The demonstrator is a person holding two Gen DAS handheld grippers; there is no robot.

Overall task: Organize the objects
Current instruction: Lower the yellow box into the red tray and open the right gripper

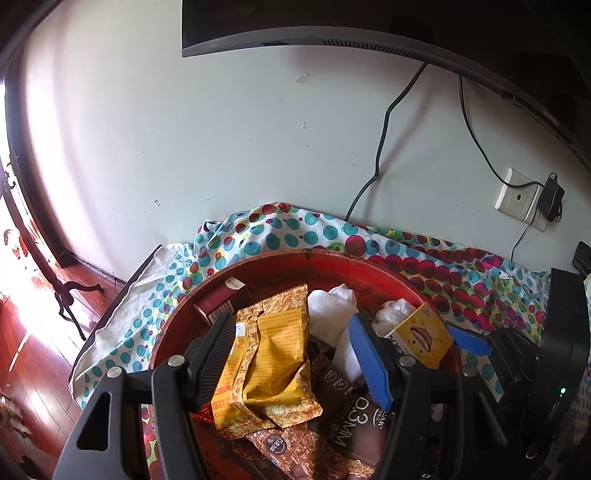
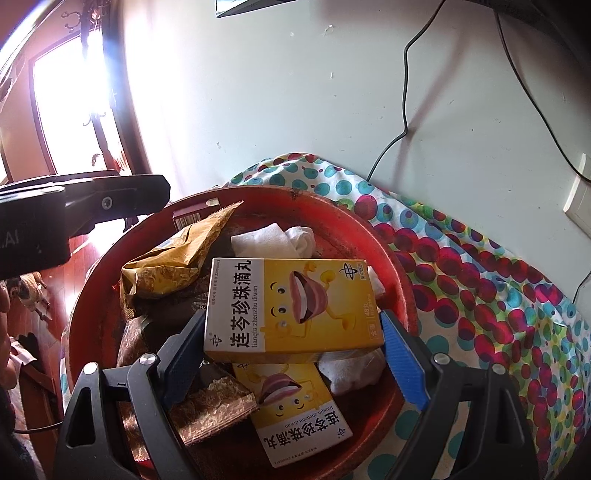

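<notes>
Right gripper (image 2: 291, 354): jaws wide, yellow medicine box (image 2: 291, 306) between the blue pads; whether they press it, cannot tell. Under it a second, matching box (image 2: 295, 410) lies in the red basin (image 2: 391, 258). Left gripper (image 1: 291, 362): jaws wide over a yellow snack packet (image 1: 273, 365), gripping nothing. Farther in the basin: white cloth (image 1: 332, 306), dark red carton (image 1: 221, 299). Basin stands on dotted cloth (image 1: 424, 258) against the wall; monitor (image 1: 332, 29) above.
</notes>
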